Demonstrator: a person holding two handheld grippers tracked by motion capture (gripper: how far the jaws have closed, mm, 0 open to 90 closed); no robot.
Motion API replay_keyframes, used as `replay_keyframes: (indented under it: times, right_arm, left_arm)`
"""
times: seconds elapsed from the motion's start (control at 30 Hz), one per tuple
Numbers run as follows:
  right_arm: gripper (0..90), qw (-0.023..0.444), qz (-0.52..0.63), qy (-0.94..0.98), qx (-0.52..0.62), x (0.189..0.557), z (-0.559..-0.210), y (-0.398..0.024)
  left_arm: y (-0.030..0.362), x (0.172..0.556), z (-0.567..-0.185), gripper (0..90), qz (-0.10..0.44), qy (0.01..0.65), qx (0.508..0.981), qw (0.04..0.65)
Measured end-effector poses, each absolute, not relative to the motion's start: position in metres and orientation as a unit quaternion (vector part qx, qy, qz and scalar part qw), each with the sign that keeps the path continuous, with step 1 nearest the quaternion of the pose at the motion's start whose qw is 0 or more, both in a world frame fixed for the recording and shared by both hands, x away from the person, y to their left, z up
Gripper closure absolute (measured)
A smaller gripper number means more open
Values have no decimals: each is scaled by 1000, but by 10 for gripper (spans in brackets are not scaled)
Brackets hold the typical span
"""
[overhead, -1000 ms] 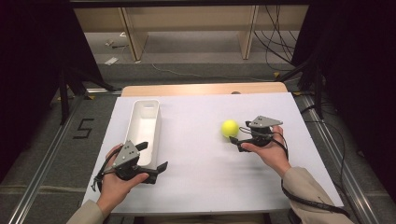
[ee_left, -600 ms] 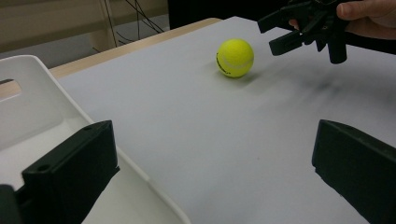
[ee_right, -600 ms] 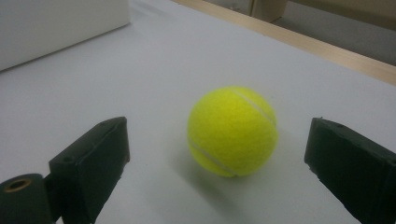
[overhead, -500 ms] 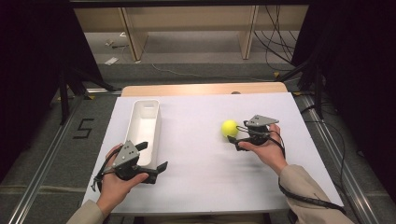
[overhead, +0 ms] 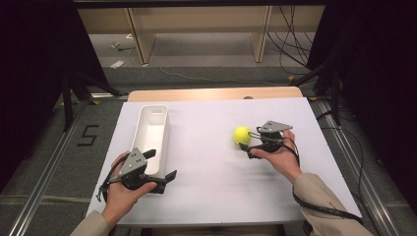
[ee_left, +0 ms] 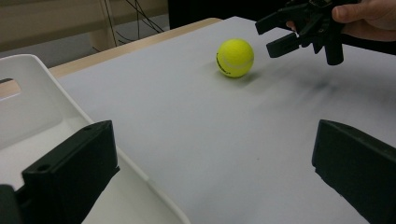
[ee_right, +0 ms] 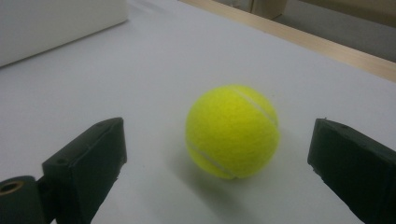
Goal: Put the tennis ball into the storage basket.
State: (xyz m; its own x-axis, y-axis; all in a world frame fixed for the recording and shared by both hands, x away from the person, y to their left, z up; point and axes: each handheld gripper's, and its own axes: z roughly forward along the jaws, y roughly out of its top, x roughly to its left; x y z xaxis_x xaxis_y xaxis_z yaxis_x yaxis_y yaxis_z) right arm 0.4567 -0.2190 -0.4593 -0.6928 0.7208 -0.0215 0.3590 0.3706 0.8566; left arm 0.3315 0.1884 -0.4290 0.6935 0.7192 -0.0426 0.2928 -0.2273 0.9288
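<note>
A yellow tennis ball (overhead: 241, 134) rests on the white table (overhead: 211, 187), right of centre. My right gripper (overhead: 246, 141) points left at it. In the right gripper view the ball (ee_right: 232, 130) lies just ahead of the right gripper (ee_right: 217, 128), between its black jaws and touching neither pad. These jaws have just been opening. My left gripper (overhead: 161, 164) is open and holds nothing, near the front left. One of its jaws hangs over the near end of a white bin (overhead: 139, 132). The left gripper view (ee_left: 210, 154) shows the ball (ee_left: 235, 57) and the right gripper (ee_left: 275, 35) farther off.
The long white bin (ee_left: 28, 93) is empty and lies lengthwise on the table's left side; its wall (ee_right: 56, 23) shows beyond the ball. A wooden strip (overhead: 211, 93) edges the table's far side. Metal rails and dark floor flank the table.
The right hand has shifted only slightly beside the ball. The ball, the bin and the left gripper have kept their places.
</note>
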Motion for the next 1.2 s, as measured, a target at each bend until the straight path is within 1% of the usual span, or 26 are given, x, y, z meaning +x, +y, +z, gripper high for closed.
replay_keyframes:
  times: [0.63, 1.2]
  right_arm:
    - [26, 198, 425, 814, 344, 481, -473, -205]
    - [31, 195, 415, 816, 352, 491, -481, -201]
  left_arm:
    - [189, 331, -429, 0, 204, 334, 757, 524]
    - [190, 331, -429, 0, 203, 334, 757, 524]
